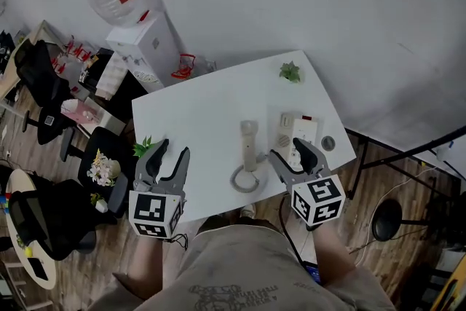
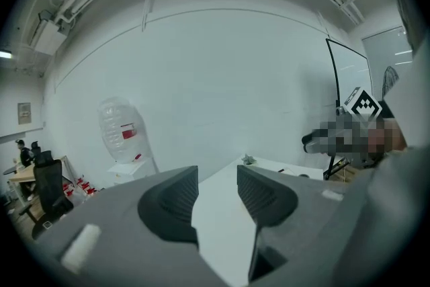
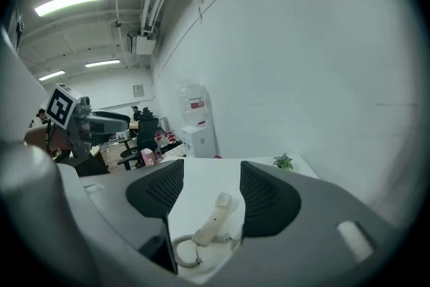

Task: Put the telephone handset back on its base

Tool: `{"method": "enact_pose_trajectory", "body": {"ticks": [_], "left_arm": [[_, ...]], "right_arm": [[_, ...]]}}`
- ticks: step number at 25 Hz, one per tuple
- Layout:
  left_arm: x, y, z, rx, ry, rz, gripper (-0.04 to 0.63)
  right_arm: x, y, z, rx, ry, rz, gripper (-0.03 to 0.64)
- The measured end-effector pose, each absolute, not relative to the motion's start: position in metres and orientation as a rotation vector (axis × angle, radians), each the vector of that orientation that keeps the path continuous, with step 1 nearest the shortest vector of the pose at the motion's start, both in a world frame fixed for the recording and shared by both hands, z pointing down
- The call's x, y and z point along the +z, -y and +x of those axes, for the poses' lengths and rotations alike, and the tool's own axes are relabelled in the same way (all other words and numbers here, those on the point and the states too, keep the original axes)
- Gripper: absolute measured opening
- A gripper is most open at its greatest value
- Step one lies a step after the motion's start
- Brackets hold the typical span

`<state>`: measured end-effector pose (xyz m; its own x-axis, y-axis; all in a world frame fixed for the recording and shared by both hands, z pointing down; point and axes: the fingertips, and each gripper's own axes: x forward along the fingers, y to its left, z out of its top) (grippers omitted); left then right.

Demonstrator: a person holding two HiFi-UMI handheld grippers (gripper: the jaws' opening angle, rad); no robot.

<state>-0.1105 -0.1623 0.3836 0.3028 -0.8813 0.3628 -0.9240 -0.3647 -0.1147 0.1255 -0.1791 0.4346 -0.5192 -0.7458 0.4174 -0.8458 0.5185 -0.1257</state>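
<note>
**White table by a bare wall, handset lying off its base, both tools open**

I am looking steeply down on a white table that stands against a plain pale wall, with a water dispenser just beyond its far left corner and office chairs on the wood floor further left. A small green plant sits at the far right corner and another plant at the left edge, close to the near left corner.

The handset lies flat on the table, towards the near edge and right of the middle, running from far to near. Its coiled cord loops at the near edge. The base sits just to the right of it, close to the right edge. Handset and base are side by side, not joined. A small round object lies between the base and the right edge.

My right gripper is at the near right corner, overlapping the base's near end in the head view. Its jaws stand wide apart and grip nothing. The right gripper view shows the handset and cord on the table ahead of the gap, untouched.

My left gripper is at the near left corner, well apart from the handset. Its jaws are wide too, with only bare tabletop showing between them.
</note>
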Motion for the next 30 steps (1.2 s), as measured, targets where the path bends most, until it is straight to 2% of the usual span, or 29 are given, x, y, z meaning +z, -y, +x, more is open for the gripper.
{"method": "enact_pose_trajectory", "body": {"ticks": [9,30], "left_arm": [[0.391,0.175,-0.124,0.570,1.648,2.465,0.181],[0.500,0.196,-0.152,0.747,1.433,2.385,0.181]], "right_arm": [[0.464,0.188,0.106,0.577,2.391,1.358,0.293],[0.651,0.176,0.064,0.849,2.026,1.234,0.339]]}}
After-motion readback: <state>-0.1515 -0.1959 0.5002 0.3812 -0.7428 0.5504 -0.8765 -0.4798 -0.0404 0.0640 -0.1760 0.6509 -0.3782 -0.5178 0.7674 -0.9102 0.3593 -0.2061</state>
